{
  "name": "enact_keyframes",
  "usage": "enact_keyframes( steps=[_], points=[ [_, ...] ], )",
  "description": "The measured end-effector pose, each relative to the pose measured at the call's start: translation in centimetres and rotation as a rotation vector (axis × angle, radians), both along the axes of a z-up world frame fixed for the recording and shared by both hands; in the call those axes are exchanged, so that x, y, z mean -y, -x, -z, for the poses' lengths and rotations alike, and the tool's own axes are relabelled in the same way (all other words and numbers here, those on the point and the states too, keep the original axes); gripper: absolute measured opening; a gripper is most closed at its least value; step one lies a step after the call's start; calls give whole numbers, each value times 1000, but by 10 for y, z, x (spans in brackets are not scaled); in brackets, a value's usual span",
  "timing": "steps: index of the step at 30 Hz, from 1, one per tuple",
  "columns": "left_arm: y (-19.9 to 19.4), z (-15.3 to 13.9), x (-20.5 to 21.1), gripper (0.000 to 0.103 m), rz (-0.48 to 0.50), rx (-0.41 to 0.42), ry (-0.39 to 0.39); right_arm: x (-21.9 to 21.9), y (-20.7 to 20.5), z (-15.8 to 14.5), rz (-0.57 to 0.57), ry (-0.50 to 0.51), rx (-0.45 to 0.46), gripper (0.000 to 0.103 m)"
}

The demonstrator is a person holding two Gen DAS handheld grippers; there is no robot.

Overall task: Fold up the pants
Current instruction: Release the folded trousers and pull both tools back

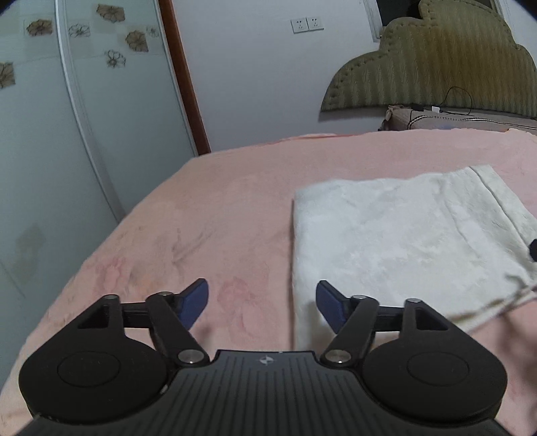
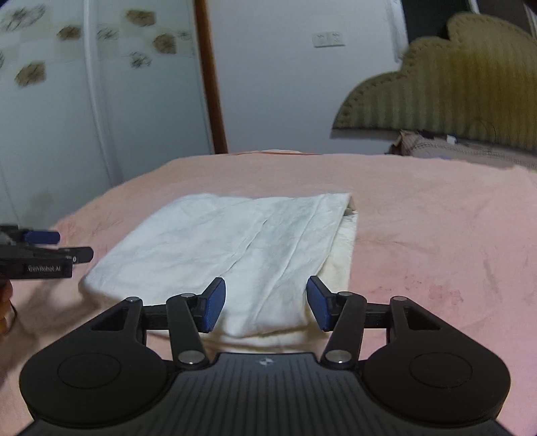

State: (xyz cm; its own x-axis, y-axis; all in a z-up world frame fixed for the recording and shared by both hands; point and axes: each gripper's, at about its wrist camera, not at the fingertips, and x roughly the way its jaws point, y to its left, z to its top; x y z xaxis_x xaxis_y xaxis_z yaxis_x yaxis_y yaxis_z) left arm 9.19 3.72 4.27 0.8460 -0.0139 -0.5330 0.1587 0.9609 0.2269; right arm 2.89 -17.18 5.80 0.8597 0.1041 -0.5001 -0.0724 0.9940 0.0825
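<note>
on the pink bed [image 2: 436, 234], white pants [image 2: 235, 241] lie folded compact — folding apparently complete; left gripper [image 1: 261, 303] and right gripper [image 2: 265, 303] jaws wide, empty.

A pink blanket [image 1: 235, 201] covers the bed, with an olive scalloped headboard [image 1: 436, 67] against the white wall at its far end. A double wall socket [image 1: 307, 24] sits on that wall, beside a brown door frame [image 1: 184, 77] and a wardrobe door [image 1: 67, 100] with flower prints. A patterned pillow [image 1: 436, 120] lies below the headboard.
</note>
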Motion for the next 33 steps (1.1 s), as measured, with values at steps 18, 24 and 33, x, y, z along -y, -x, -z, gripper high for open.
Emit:
enact_keyframes(
  steps=[18, 24, 33],
  points=[
    [26, 24, 20, 81, 4, -166, 46, -50, 50, 12, -56, 61, -118, 83],
    [30, 34, 17, 87, -16, -173, 48, -52, 72, -10, -276, -198, -122, 83],
    [42, 38, 15, 93, -28, -129, 45, -48, 50, 4, -30, -170, -132, 97]
  ],
)
